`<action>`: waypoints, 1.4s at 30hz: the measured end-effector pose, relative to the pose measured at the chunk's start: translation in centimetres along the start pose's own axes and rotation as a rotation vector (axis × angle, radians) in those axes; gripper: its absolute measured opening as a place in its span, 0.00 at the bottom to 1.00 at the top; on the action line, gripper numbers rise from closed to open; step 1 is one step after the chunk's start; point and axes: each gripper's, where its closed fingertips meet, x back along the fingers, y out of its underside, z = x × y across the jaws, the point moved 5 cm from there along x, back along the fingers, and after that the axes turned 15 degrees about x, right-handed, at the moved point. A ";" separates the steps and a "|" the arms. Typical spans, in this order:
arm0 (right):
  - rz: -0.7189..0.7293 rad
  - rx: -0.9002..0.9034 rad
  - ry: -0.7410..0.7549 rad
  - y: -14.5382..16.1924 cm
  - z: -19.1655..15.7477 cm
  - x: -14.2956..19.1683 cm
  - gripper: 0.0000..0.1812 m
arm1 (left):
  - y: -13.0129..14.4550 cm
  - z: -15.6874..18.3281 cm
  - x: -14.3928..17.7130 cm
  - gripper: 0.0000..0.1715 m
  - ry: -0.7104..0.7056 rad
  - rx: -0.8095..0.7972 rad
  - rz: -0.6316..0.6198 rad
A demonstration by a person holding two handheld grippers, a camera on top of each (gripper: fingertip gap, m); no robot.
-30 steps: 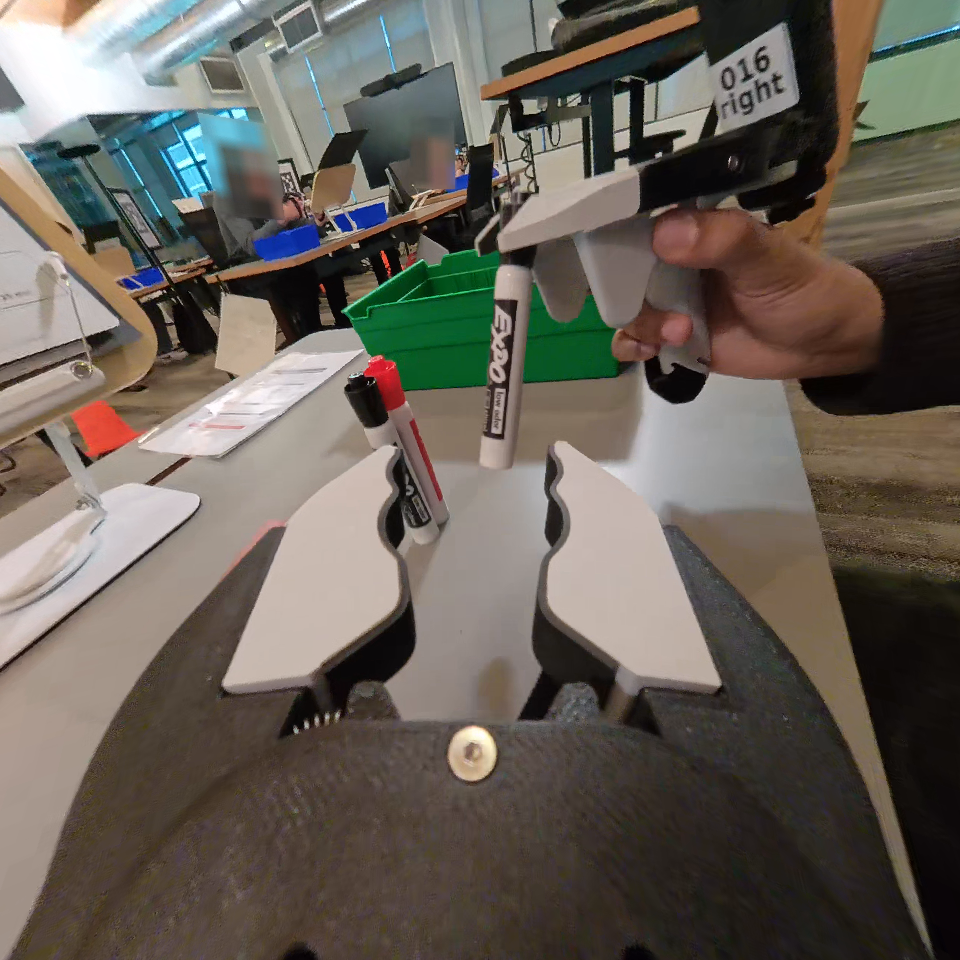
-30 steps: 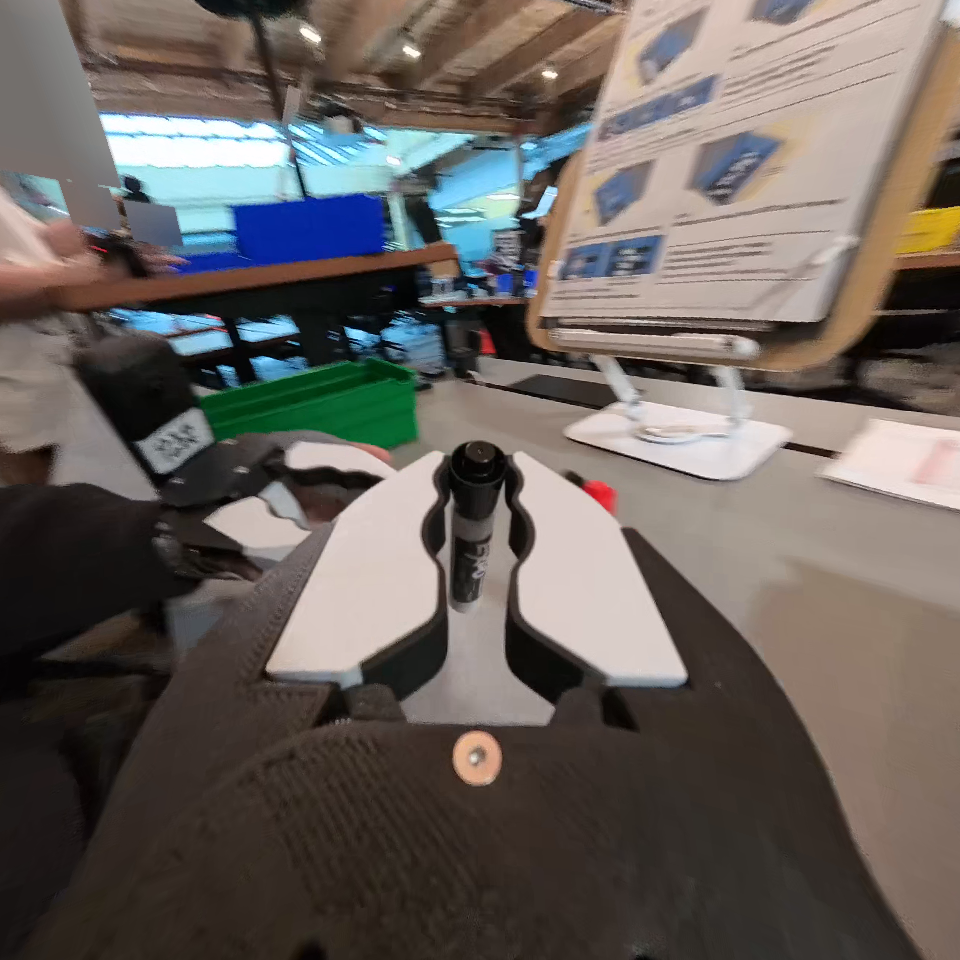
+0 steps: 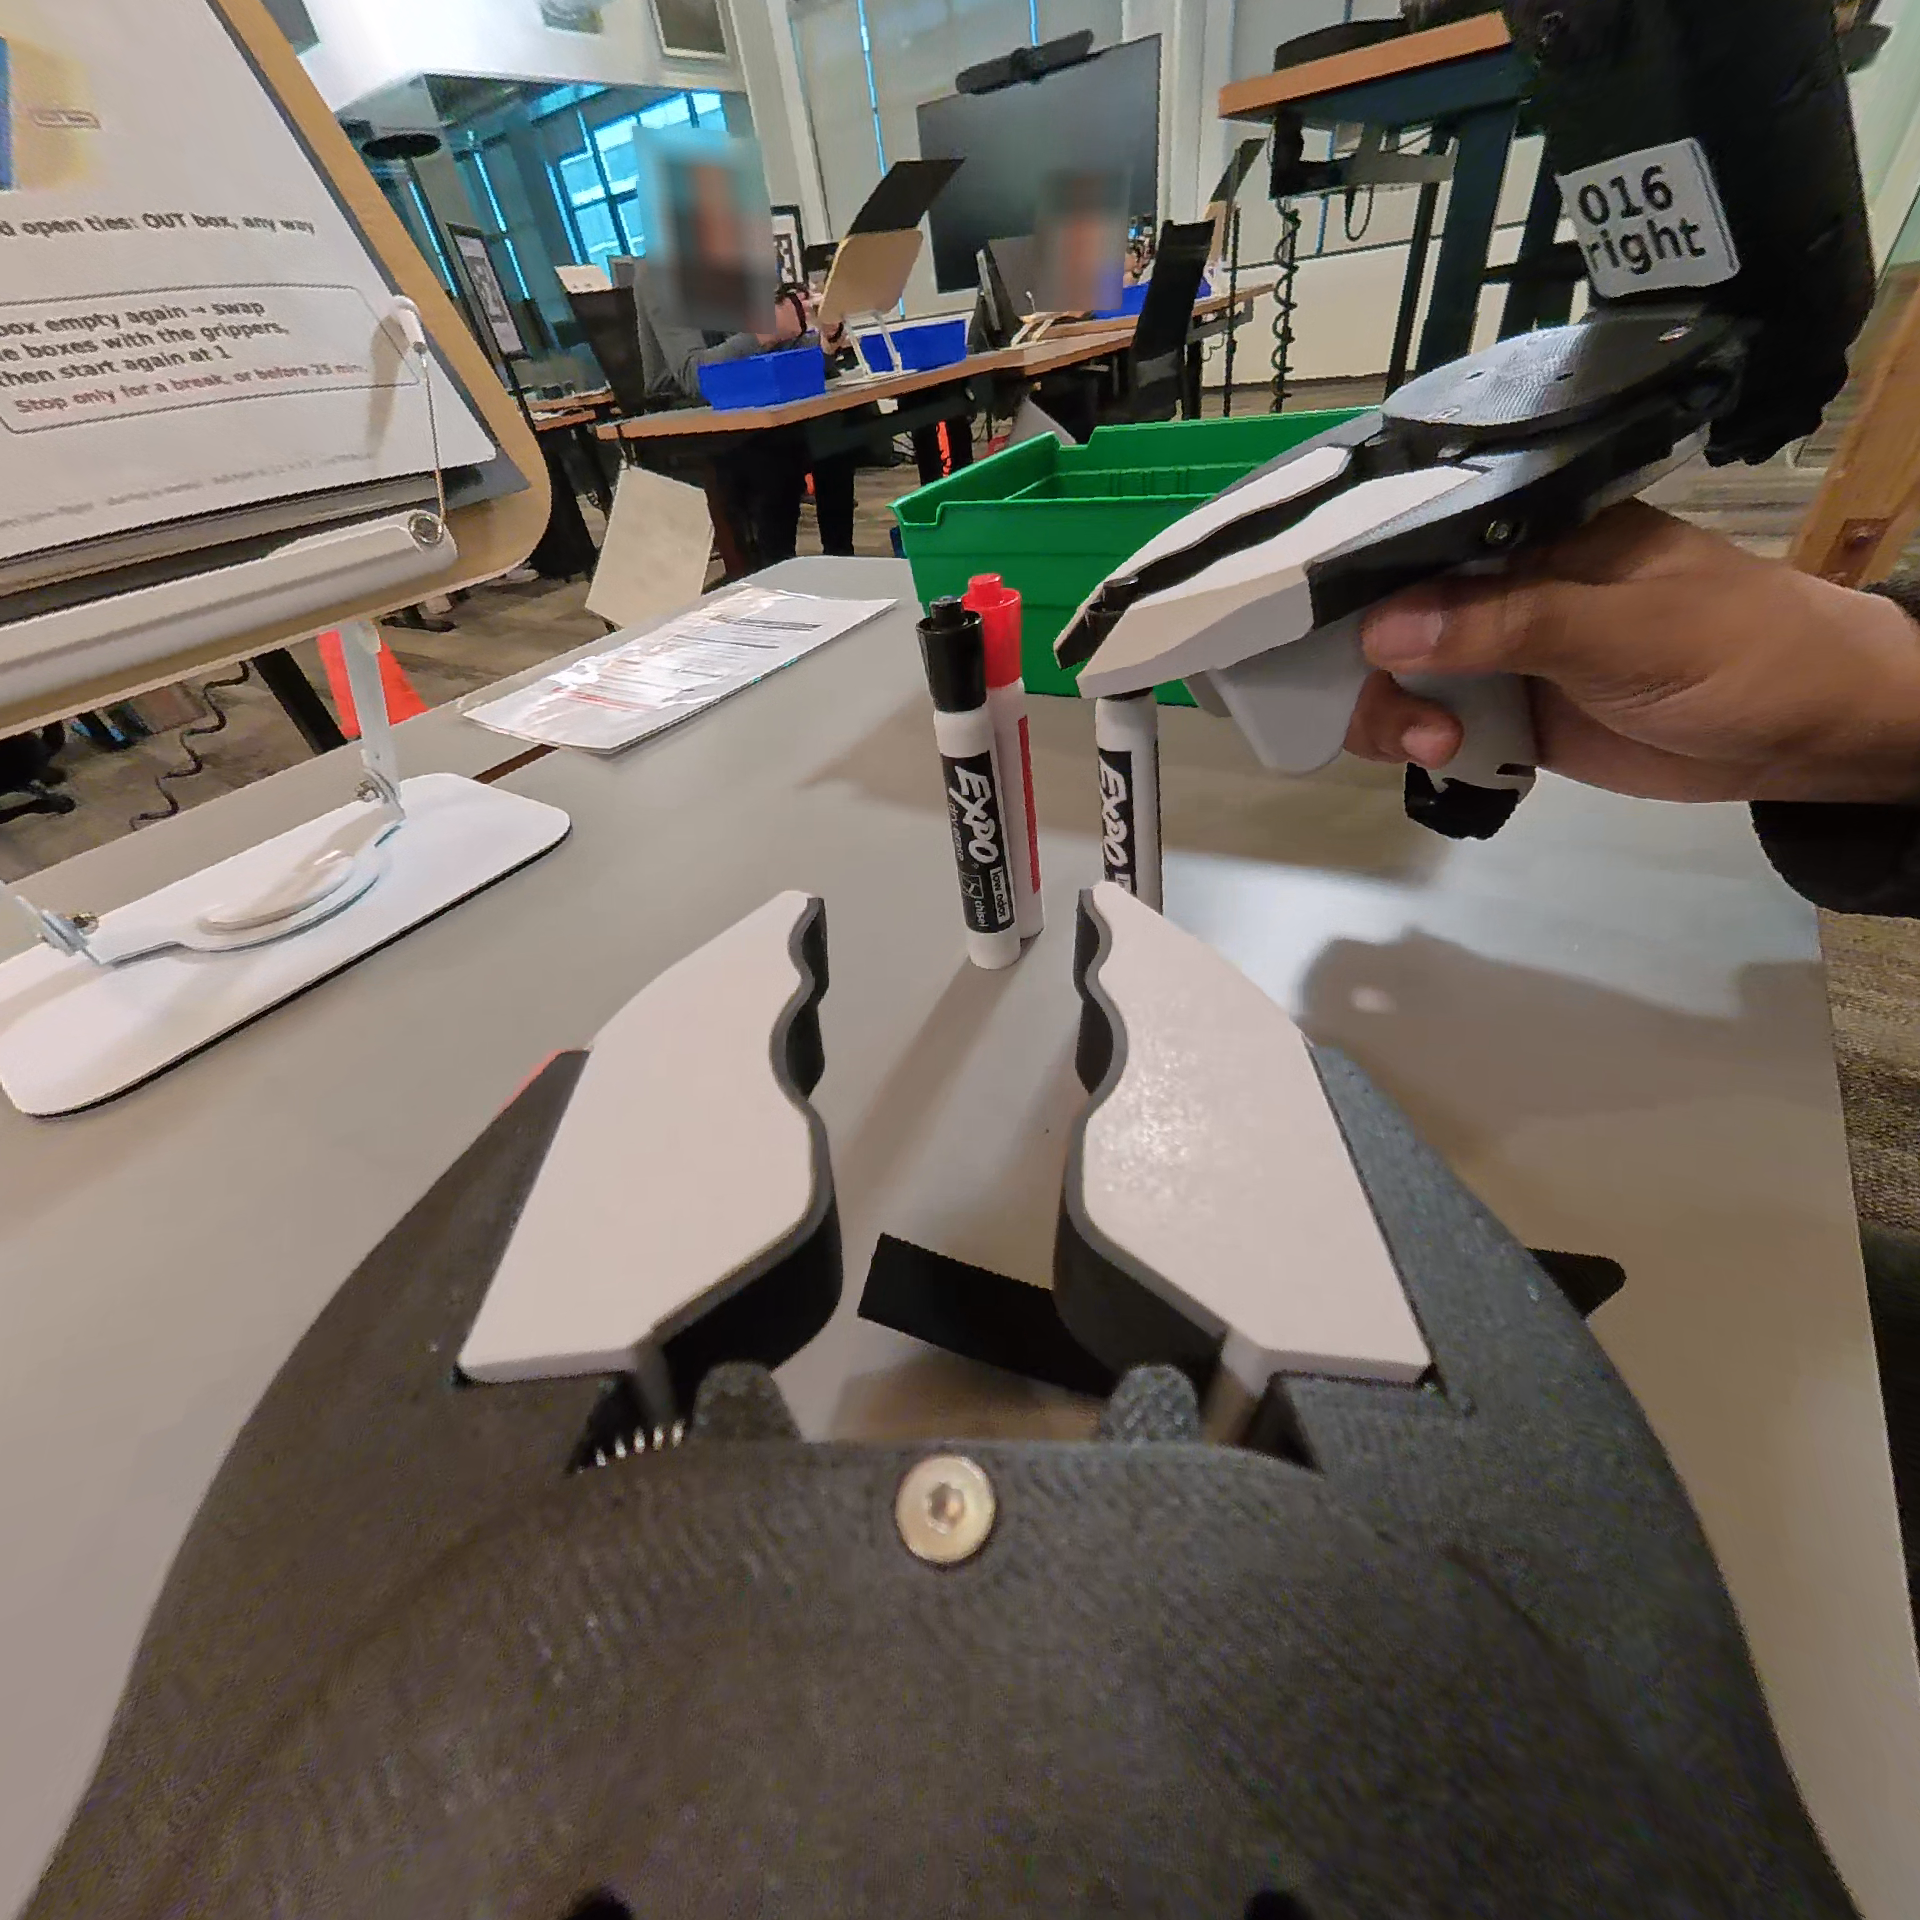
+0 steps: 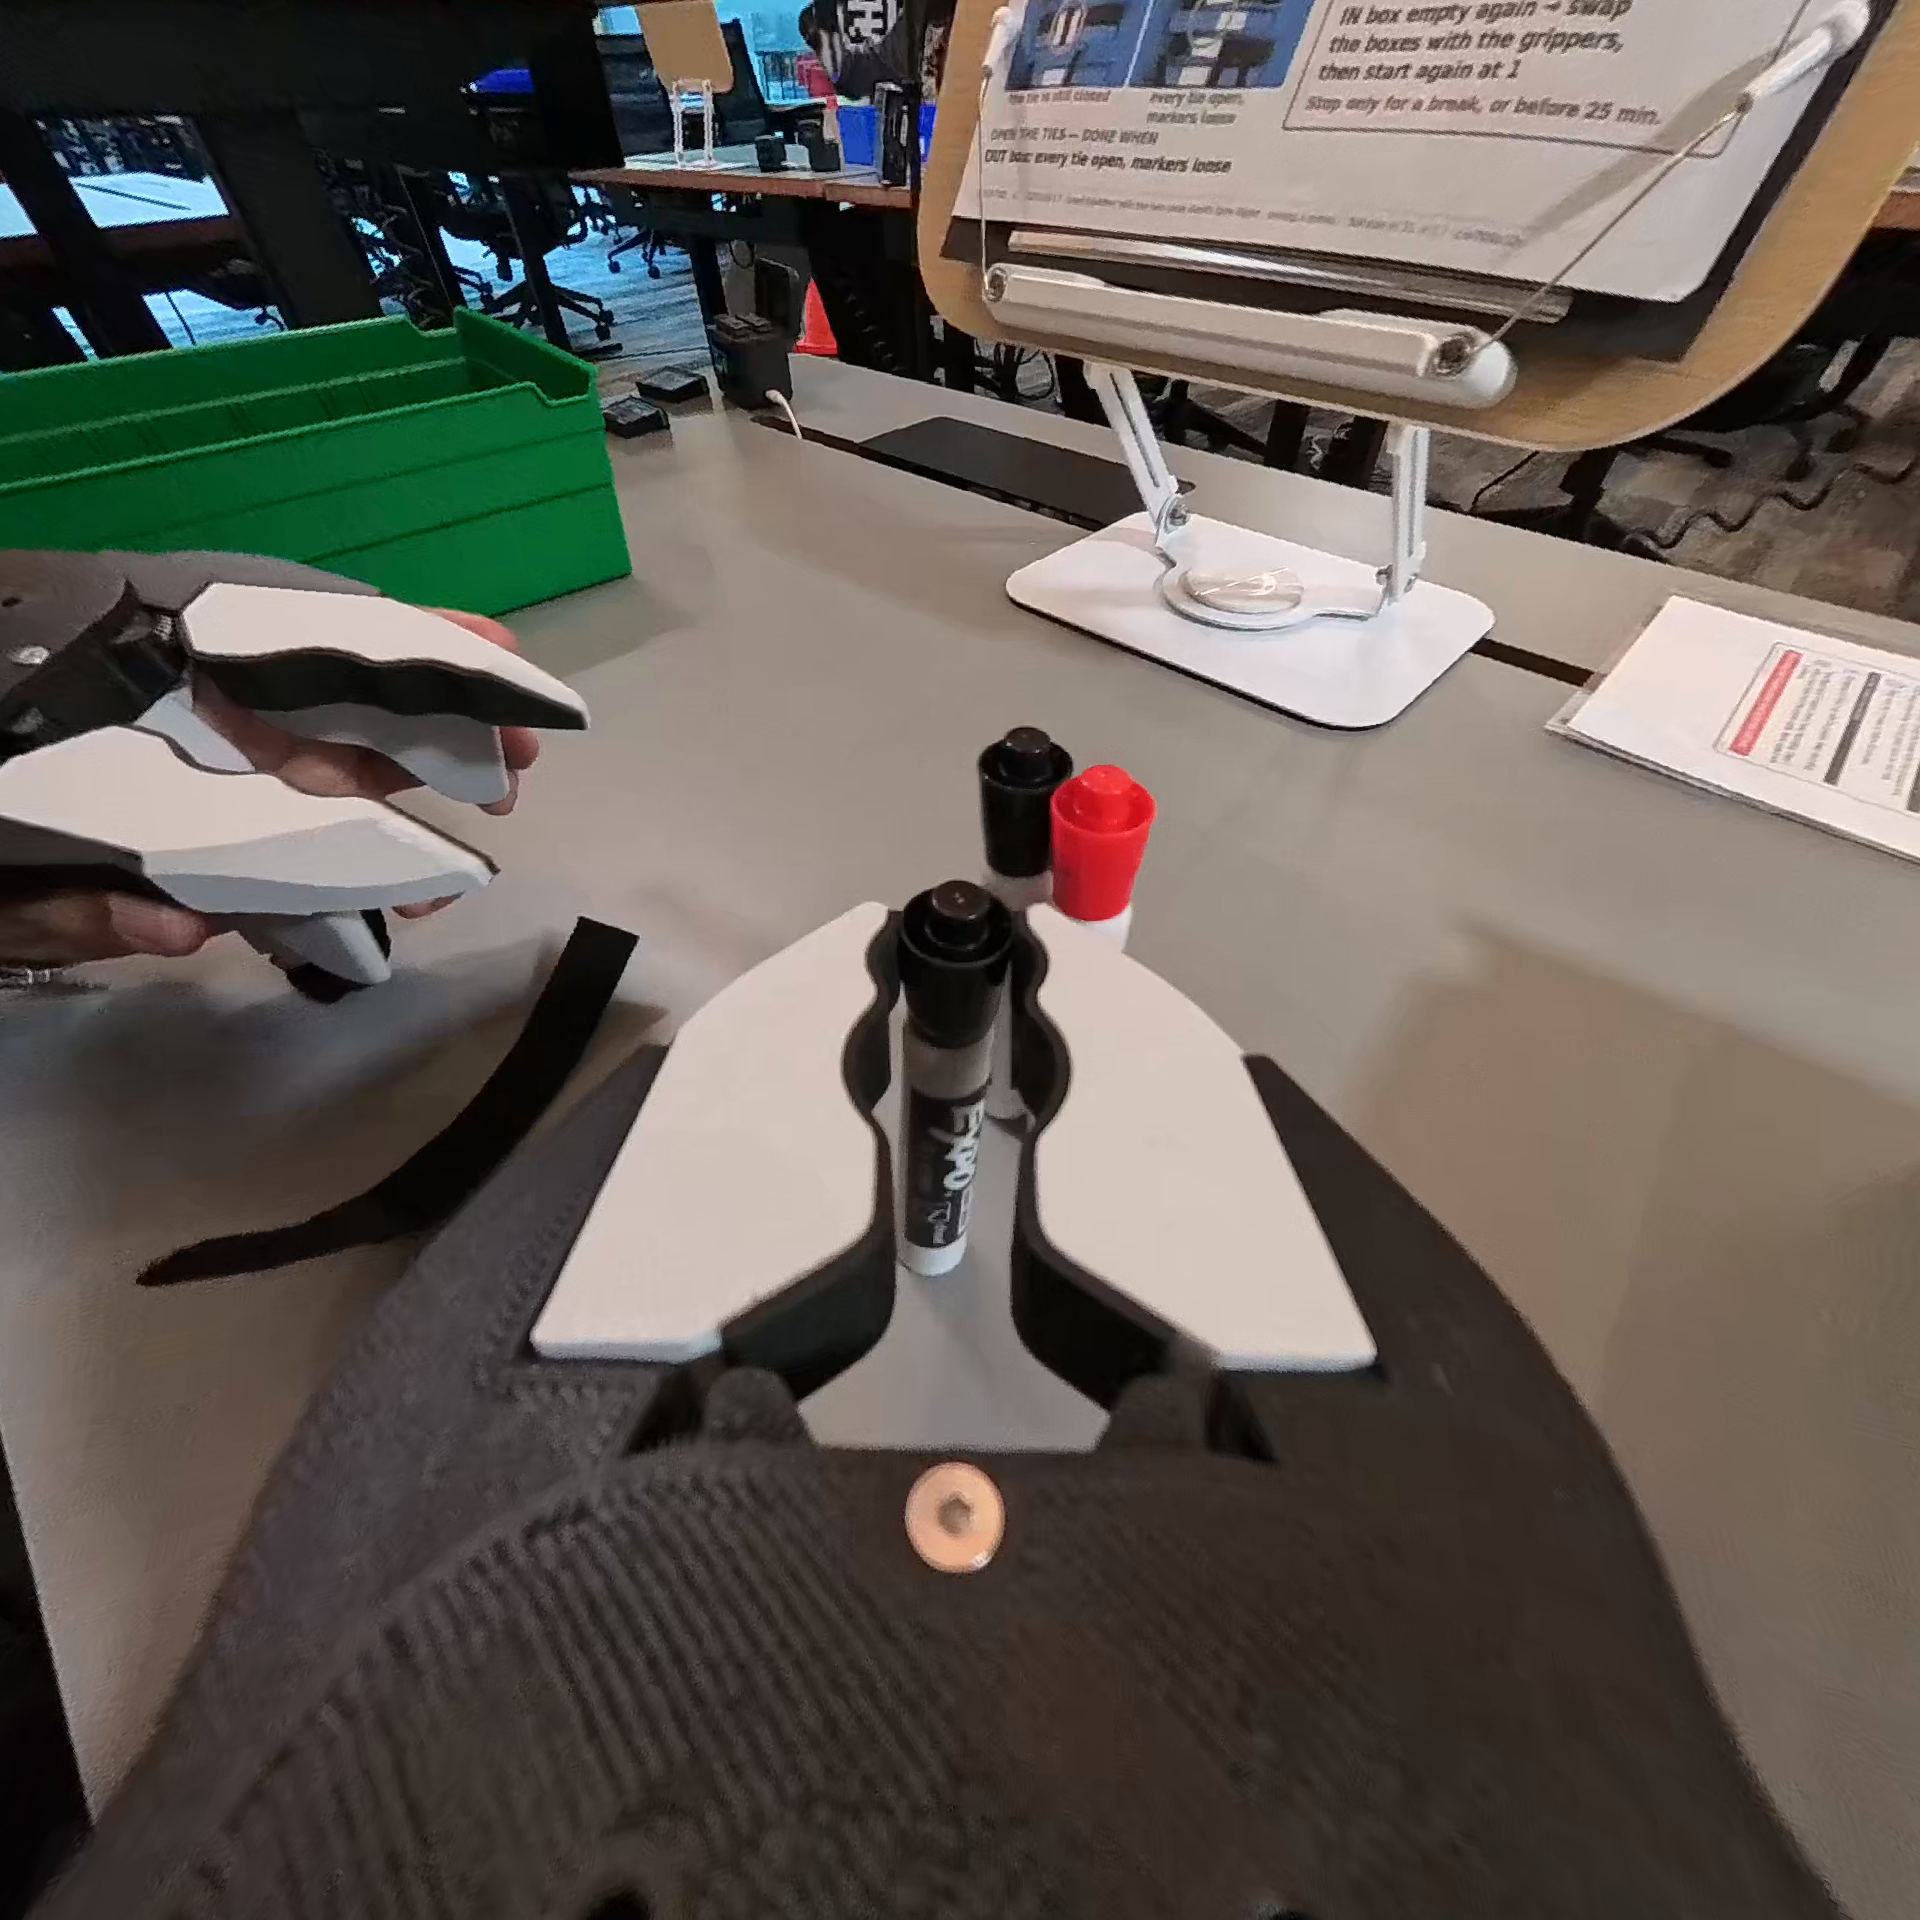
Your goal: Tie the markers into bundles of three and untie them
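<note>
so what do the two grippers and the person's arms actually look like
Both grippers, left gripper and right gripper, match: flat pale grey fingers with wavy black inner edges, on a textured black body with one metal screw. The right gripper has a pale grey trigger handle and a white label. A dark sleeve covers the right forearm.

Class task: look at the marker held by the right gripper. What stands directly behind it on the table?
Behind the held marker, a black-capped marker and a red-capped marker stand upright side by side. The right gripper hides their lower barrels here.
</note>
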 end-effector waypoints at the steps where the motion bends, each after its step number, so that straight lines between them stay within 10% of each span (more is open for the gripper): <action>1: 0.000 0.008 -0.001 0.0 -0.1 0.0 0.11 | 0.0 0.0 0.0 0.28 0.001 0.000 -0.004; 25: 0.063 -0.002 0.011 0.1 -0.1 2.8 0.26 | 0.0 0.8 -2.7 0.27 0.056 0.025 -0.039; 32: -0.092 0.011 -0.100 2.2 -1.6 3.2 0.01 | 0.2 1.8 -4.2 0.27 0.104 0.030 -0.075; 42: -0.373 0.036 -0.221 6.1 -3.9 1.0 0.00 | -0.1 0.9 -4.1 0.15 0.070 0.098 -0.044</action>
